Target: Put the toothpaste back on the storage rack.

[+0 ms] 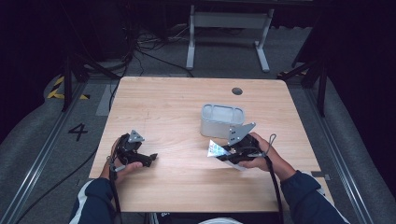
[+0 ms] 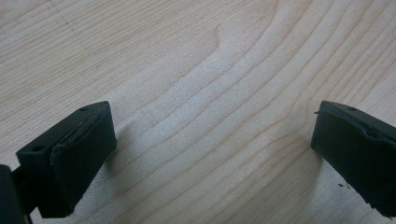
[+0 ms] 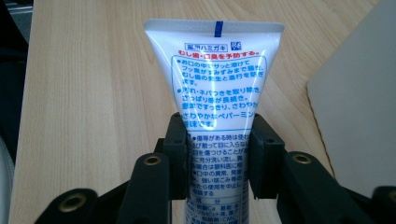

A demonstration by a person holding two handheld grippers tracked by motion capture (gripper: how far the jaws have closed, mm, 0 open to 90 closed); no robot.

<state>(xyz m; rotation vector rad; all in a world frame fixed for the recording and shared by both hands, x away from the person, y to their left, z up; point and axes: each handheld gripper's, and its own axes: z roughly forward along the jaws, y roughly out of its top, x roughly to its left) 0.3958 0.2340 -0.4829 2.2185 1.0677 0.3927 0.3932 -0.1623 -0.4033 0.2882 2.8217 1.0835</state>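
Observation:
A white toothpaste tube (image 3: 217,88) with blue and red print is clamped between the jaws of my right gripper (image 3: 218,156), flat crimped end pointing away from the camera. From above, that tube (image 1: 215,149) sticks out leftward from the right gripper (image 1: 229,153), lifted just off the wooden table (image 1: 177,102), in front of a grey oval container (image 1: 222,120). My left gripper (image 1: 150,158) rests low at the table's left front. Its jaws stand wide apart over bare wood (image 2: 210,116) with nothing between them.
The grey container's wall (image 3: 359,107) fills the right side of the right gripper view. A dark round hole (image 1: 237,91) sits near the table's far edge. A white desk frame (image 1: 228,28), cables and dark stands lie on the floor beyond.

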